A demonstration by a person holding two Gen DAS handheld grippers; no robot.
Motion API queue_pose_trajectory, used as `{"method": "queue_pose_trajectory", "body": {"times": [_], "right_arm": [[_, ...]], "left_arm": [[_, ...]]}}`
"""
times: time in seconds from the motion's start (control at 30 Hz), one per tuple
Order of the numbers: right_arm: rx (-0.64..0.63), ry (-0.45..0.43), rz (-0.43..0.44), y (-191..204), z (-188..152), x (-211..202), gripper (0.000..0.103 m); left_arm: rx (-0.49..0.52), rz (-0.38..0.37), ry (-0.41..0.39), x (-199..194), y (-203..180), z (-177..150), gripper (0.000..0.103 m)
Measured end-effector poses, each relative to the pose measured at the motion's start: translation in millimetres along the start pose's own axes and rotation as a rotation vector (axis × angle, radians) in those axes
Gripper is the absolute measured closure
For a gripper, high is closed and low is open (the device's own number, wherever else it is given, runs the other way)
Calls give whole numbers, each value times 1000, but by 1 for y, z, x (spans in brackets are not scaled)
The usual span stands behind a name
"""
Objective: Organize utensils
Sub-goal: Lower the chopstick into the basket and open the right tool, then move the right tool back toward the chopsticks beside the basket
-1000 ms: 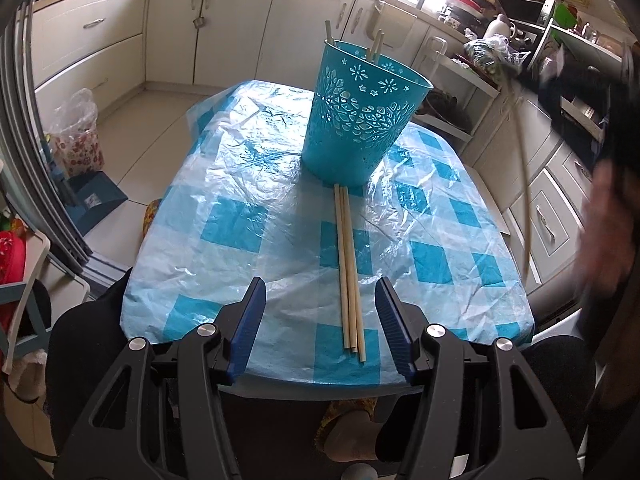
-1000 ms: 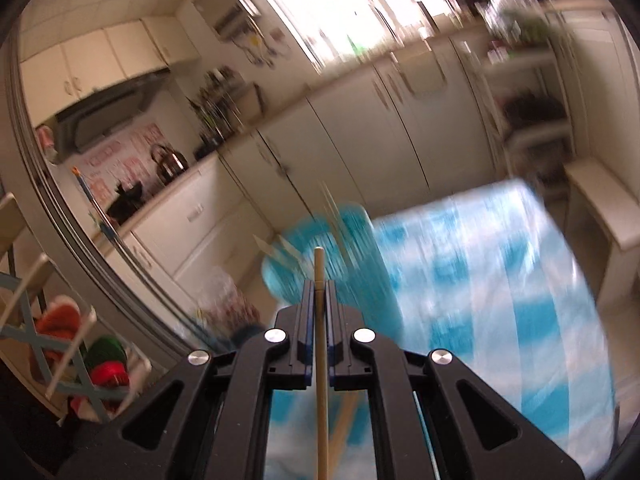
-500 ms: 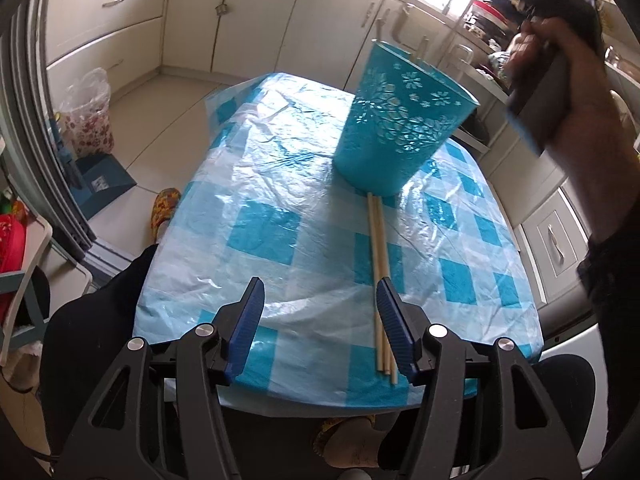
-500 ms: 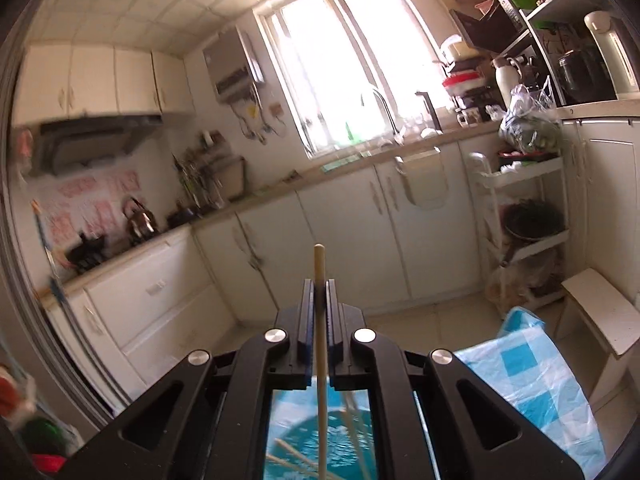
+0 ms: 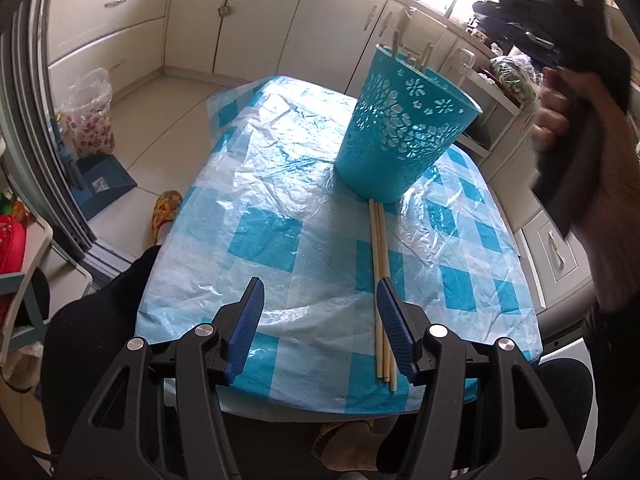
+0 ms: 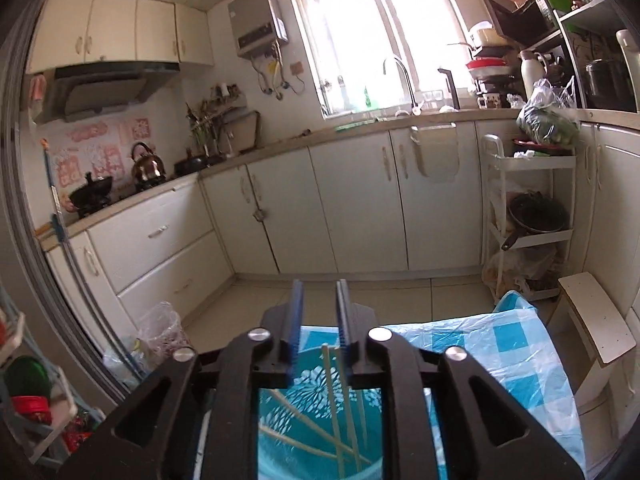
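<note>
Now over the bucket, right jaws parting

My right gripper (image 6: 319,292) sits above the teal bucket (image 5: 404,132), its jaws opening with nothing between the pads; several chopsticks in the bucket (image 6: 334,392) lean against its inside wall below. My left gripper (image 5: 320,308) hovers over the near edge of the checked tablecloth (image 5: 272,236), jaws fairly wide and holding nothing. Three chopsticks on the table (image 5: 380,280) lie side by side, running from the bucket's base towards the left gripper's right-hand finger.
</note>
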State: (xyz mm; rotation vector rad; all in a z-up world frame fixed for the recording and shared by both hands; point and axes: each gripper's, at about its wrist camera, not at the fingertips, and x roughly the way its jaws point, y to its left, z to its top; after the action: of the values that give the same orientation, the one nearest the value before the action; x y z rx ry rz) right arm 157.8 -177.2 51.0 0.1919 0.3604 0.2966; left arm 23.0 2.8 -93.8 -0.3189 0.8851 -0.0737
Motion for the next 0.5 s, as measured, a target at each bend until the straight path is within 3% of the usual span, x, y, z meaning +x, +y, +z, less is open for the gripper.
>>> {"method": "queue_pose_trajectory", "body": {"times": [0.2,0.5], "right_arm": [[-4,18,-25,-11,-22,-49,79],[80,195,-103,-40,-89,-72,79]], "left_arm": [[21,-7,-24,-14,-6,-5,45],[33,-24,-62,-39,-10,-9,44]]}}
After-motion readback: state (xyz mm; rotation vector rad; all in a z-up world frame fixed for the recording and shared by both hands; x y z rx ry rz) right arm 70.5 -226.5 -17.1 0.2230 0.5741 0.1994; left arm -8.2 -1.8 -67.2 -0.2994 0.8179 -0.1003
